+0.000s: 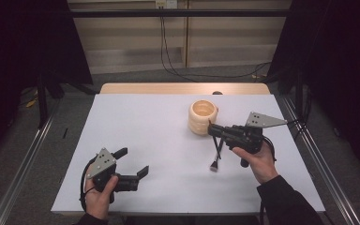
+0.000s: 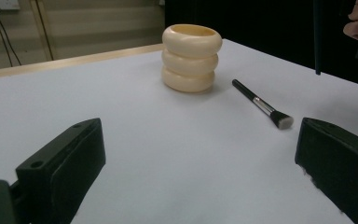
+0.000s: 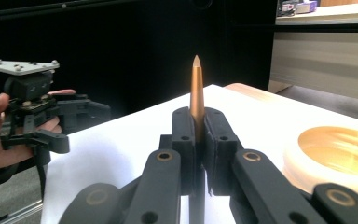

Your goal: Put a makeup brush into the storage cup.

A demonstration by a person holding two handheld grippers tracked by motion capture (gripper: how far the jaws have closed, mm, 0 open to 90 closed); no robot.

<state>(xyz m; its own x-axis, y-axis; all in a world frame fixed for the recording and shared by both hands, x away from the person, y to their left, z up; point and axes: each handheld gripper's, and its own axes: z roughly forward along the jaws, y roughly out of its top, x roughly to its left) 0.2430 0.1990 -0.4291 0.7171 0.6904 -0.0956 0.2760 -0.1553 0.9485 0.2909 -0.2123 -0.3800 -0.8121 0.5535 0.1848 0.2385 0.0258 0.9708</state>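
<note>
A cream ribbed holder (image 1: 202, 117) (image 2: 191, 57) (image 3: 340, 154) stands right of the table's middle. My right gripper (image 1: 212, 130) (image 3: 197, 135) hovers just in front of it, shut on a slender stick (image 3: 196, 91) with a pointed copper-coloured end rising above the jaws. Its dark shaft (image 2: 317, 37) hangs down below. A black makeup brush (image 1: 213, 164) (image 2: 261, 105) lies flat on the table under that gripper. At the near left, my left gripper (image 1: 132, 162) (image 2: 203, 140) is held open with nothing between its jaws, well apart from the brush.
The white table top (image 1: 150, 136) has a wooden strip (image 1: 183, 88) along its far edge. Metal rails (image 1: 23, 164) run along both sides on the floor, and cables (image 1: 168, 51) hang at the back wall. Dark curtains stand left and right.
</note>
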